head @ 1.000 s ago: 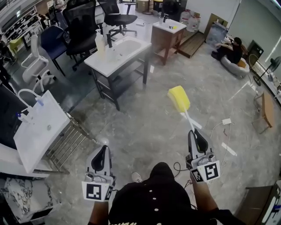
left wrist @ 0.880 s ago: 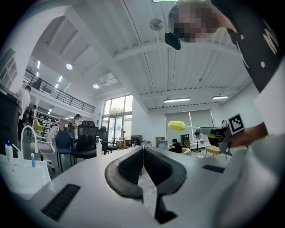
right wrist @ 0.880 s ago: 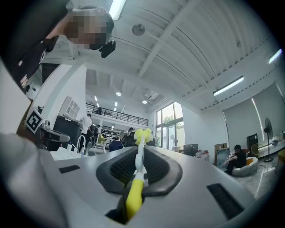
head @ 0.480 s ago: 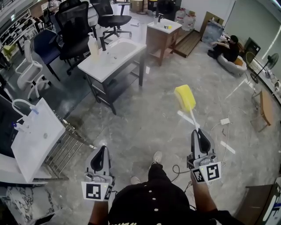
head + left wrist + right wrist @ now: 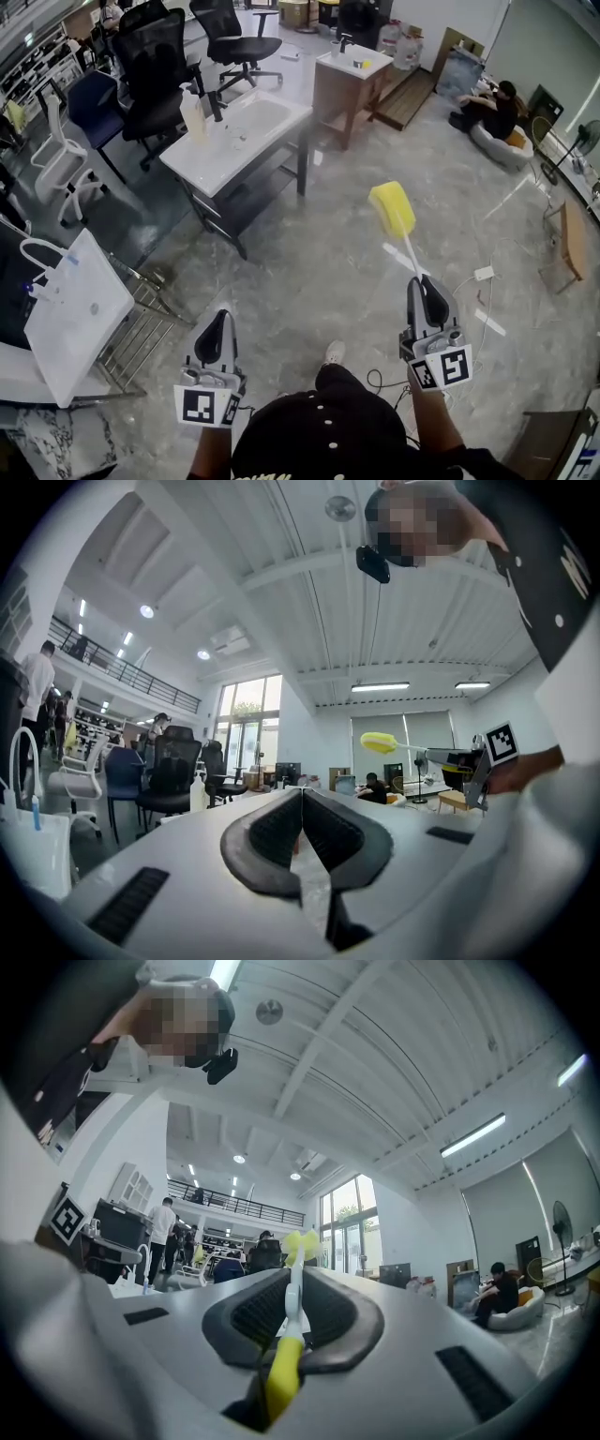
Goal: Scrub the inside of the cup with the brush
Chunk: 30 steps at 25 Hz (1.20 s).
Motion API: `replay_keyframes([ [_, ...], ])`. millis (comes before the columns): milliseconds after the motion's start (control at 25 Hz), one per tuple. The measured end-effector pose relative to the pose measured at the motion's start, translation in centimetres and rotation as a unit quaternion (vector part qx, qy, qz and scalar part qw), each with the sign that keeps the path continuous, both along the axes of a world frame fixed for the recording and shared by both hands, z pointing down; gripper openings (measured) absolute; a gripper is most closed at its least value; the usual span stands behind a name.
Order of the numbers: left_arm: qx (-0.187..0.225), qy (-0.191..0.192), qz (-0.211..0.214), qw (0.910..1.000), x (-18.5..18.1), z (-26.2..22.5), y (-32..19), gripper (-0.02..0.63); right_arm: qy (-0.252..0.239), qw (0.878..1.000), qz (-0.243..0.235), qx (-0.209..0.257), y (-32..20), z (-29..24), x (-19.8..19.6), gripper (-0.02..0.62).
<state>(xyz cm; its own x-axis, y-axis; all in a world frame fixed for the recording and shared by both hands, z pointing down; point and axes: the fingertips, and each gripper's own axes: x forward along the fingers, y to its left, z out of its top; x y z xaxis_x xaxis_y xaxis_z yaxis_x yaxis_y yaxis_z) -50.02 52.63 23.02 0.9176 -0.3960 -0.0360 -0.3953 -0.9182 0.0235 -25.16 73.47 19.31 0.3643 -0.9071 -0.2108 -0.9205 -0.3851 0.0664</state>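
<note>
My right gripper point(image 5: 427, 283) is shut on the brush, whose white stem runs up and away to a yellow sponge head point(image 5: 392, 208) above the floor. In the right gripper view the yellow handle and white stem point(image 5: 291, 1307) lie pinched between the two pads, and the sponge head point(image 5: 302, 1240) shows past the tips. My left gripper point(image 5: 217, 319) is held low at the left, shut, with nothing in it; its pads point(image 5: 277, 829) meet in the left gripper view. The brush head point(image 5: 379, 742) shows off to its right. I cannot make out a cup.
A white sink table point(image 5: 267, 127) with a soap bottle point(image 5: 193, 112) stands ahead at the left, with office chairs point(image 5: 155, 66) behind it. A wooden basin cabinet point(image 5: 352, 80) stands farther back. A white basin on a wire rack point(image 5: 75, 314) is close at my left. Cables point(image 5: 483, 274) lie on the marble floor.
The person has stepped forward, so the sink table and the left basin have slid leftward in view. Both grippers keep their stance, and the brush stays gripped.
</note>
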Motion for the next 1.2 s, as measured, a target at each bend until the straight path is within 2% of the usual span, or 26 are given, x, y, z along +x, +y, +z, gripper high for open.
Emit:
replay_keyframes([
  [200,0.013,-0.002,0.002,0.9999,4.9,-0.9,-1.6,0.026,-0.002,1.000,-0.007,0.001,-1.9,-0.4,4.8,0.051],
  [520,-0.007,-0.017,-0.032,0.9993,12.6,-0.2,-3.9,0.026,-0.010,1.000,-0.018,-0.003,-4.1,-0.3,13.3,0.051],
  [760,-0.011,-0.024,-0.041,0.9988,18.7,0.3,-4.8,0.026,-0.013,1.000,-0.027,-0.010,-5.1,0.5,19.4,0.051],
  [1000,-0.016,-0.015,-0.051,0.9984,24.0,0.6,-5.4,0.026,-0.009,0.999,-0.032,-0.011,-5.2,0.6,24.8,0.051],
  [1200,0.005,-0.008,-0.034,0.9994,27.8,0.0,-3.7,0.026,-0.004,1.000,-0.029,-0.007,-4.4,0.3,28.1,0.051],
])
